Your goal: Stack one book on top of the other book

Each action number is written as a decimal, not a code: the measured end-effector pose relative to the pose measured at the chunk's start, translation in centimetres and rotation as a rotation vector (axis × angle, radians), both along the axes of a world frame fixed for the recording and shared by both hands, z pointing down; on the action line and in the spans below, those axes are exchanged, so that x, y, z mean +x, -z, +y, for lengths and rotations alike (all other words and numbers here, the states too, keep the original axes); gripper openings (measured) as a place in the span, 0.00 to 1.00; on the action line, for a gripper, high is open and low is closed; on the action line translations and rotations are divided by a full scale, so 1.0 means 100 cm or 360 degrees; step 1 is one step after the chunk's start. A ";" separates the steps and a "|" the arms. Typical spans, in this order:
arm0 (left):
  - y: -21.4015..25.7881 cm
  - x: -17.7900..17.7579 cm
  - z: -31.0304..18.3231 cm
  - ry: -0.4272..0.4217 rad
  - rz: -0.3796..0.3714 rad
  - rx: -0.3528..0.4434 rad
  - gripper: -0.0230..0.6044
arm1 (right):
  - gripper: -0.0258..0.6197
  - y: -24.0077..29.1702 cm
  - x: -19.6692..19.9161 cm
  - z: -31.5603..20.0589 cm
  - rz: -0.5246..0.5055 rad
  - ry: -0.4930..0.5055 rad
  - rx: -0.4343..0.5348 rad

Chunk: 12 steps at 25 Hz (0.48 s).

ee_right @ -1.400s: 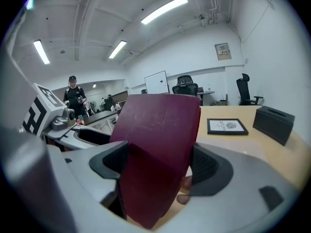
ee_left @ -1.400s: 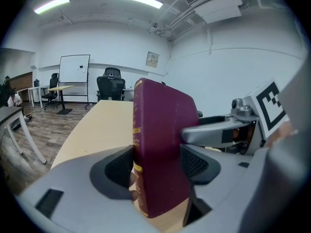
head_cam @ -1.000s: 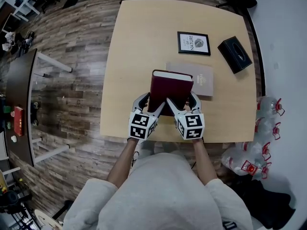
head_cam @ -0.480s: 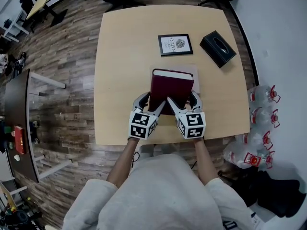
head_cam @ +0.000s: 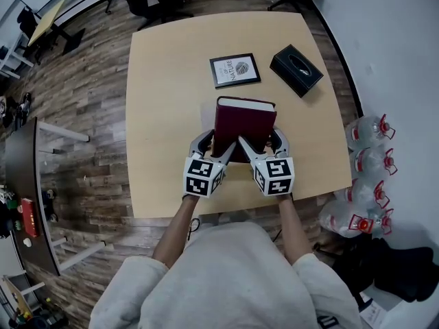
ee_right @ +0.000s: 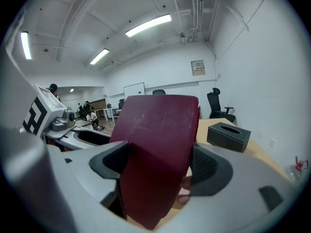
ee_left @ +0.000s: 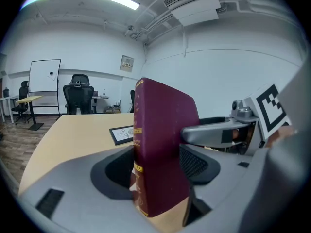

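Book: the dark red hard-cover book (head_cam: 244,120) is held up on its edge over the light wooden table (head_cam: 161,81), near the black-framed picture (head_cam: 234,70) | Left gripper (head_cam: 214,146): fingers wide, squeezing the book's bottom edge | Right gripper (head_cam: 263,144): fingers wide, squeezing that same edge

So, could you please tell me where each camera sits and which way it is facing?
Head view: on the head, facing steeply down at the table; forearms, torso, left gripper and right gripper show.
Left gripper view: on that gripper, facing across the table; the right gripper shows.
Right gripper view: on that gripper, facing the tissue box; left gripper shows.
All share the maroon book.
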<state>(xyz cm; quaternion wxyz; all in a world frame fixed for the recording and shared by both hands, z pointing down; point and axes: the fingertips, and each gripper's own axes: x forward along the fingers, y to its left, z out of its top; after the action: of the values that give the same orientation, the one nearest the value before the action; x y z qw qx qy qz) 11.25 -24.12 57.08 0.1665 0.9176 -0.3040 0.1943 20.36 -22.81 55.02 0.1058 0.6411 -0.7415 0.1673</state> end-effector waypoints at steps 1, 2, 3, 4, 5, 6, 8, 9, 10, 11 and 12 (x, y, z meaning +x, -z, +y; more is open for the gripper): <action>0.001 0.002 -0.002 -0.0002 0.0002 0.0000 0.52 | 0.64 0.001 0.002 -0.002 0.0002 -0.0004 0.0002; 0.001 0.004 -0.004 -0.0004 0.0002 0.0001 0.52 | 0.64 0.001 0.004 -0.003 0.0002 -0.0007 0.0003; 0.002 0.006 -0.006 -0.0007 0.0000 0.0002 0.52 | 0.64 0.002 0.005 -0.005 0.0003 -0.0011 0.0004; 0.001 0.007 -0.008 -0.0009 -0.0004 0.0002 0.51 | 0.64 0.001 0.007 -0.007 0.0003 -0.0014 0.0004; 0.001 0.008 -0.011 -0.0011 -0.0009 0.0000 0.51 | 0.64 0.001 0.008 -0.009 0.0002 -0.0016 0.0002; 0.000 0.009 -0.013 -0.0013 -0.0011 -0.0003 0.51 | 0.64 0.000 0.009 -0.012 0.0000 -0.0016 0.0001; -0.002 0.010 -0.017 -0.0012 -0.0012 -0.0013 0.51 | 0.64 -0.003 0.010 -0.016 -0.0001 -0.0013 -0.0005; -0.003 0.011 -0.020 -0.0010 -0.0014 -0.0019 0.51 | 0.64 -0.004 0.010 -0.019 0.0000 -0.0010 -0.0011; -0.005 0.011 -0.022 -0.0007 -0.0018 -0.0024 0.51 | 0.63 -0.005 0.010 -0.022 0.0002 -0.0007 -0.0018; -0.006 0.011 -0.025 -0.0005 -0.0022 -0.0029 0.51 | 0.64 -0.006 0.010 -0.025 0.0001 -0.0005 -0.0025; -0.007 0.011 -0.028 -0.0003 -0.0027 -0.0035 0.51 | 0.63 -0.007 0.011 -0.028 -0.0002 -0.0002 -0.0031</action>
<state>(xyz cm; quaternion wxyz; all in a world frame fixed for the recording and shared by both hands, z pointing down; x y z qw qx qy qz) 12.33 -26.93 57.78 0.1739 0.9144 -0.3023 0.2055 21.43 -25.59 55.74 0.1115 0.6405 -0.7394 0.1750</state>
